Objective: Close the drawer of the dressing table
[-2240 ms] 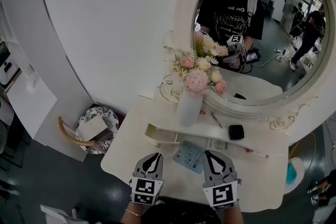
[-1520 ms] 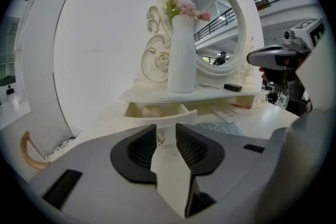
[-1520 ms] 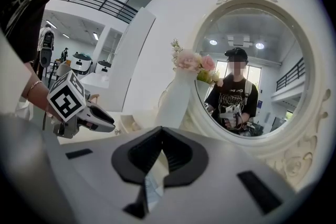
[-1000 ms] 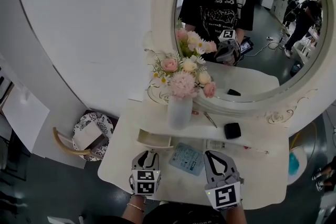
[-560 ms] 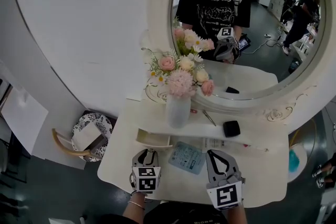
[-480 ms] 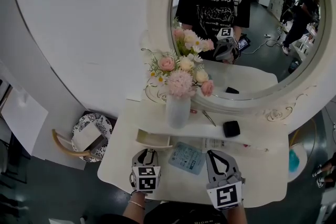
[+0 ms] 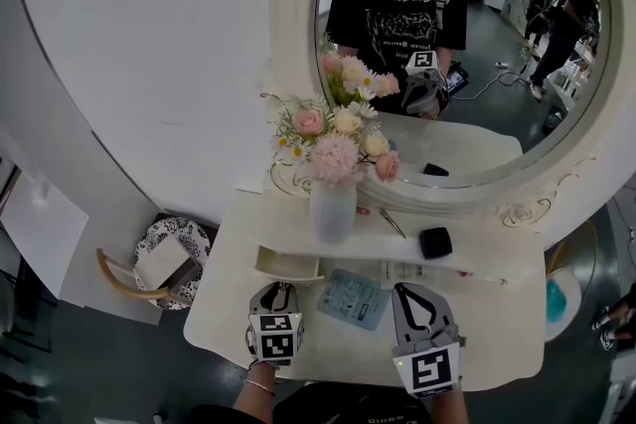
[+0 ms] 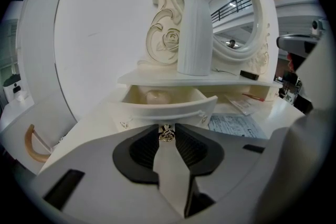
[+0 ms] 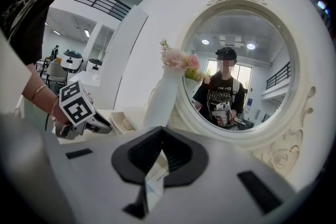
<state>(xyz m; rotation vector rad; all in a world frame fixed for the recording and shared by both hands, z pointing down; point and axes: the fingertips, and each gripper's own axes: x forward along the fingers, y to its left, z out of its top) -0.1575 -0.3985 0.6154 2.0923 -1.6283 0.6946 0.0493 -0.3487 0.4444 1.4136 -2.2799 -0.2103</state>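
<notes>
The white dressing table [image 7: 497,333] has its small left drawer [image 7: 286,265] pulled open, with a pale round thing inside. In the left gripper view the drawer front [image 8: 163,111] fills the middle. Its metal knob [image 8: 167,134] sits between the tips of my left gripper [image 8: 167,131], whose jaws are closing and touch the knob on both sides. From the head view the left gripper [image 7: 276,289] sits right at the drawer front. My right gripper [image 7: 411,291] hovers over the tabletop to the right, shut and holding nothing; its tips [image 9: 161,151] meet in its own view.
A white vase of pink flowers [image 7: 332,209] stands on the shelf above the drawer. A blue printed sheet [image 7: 354,298] lies between the grippers, and a black box [image 7: 434,242] sits on the shelf. The oval mirror [image 7: 556,184] rises behind. A patterned basket [image 7: 164,263] stands on the floor at the left.
The left gripper has moved up to the drawer front and its jaws have narrowed around the knob. The right gripper has stayed put. The head view has shifted slightly.
</notes>
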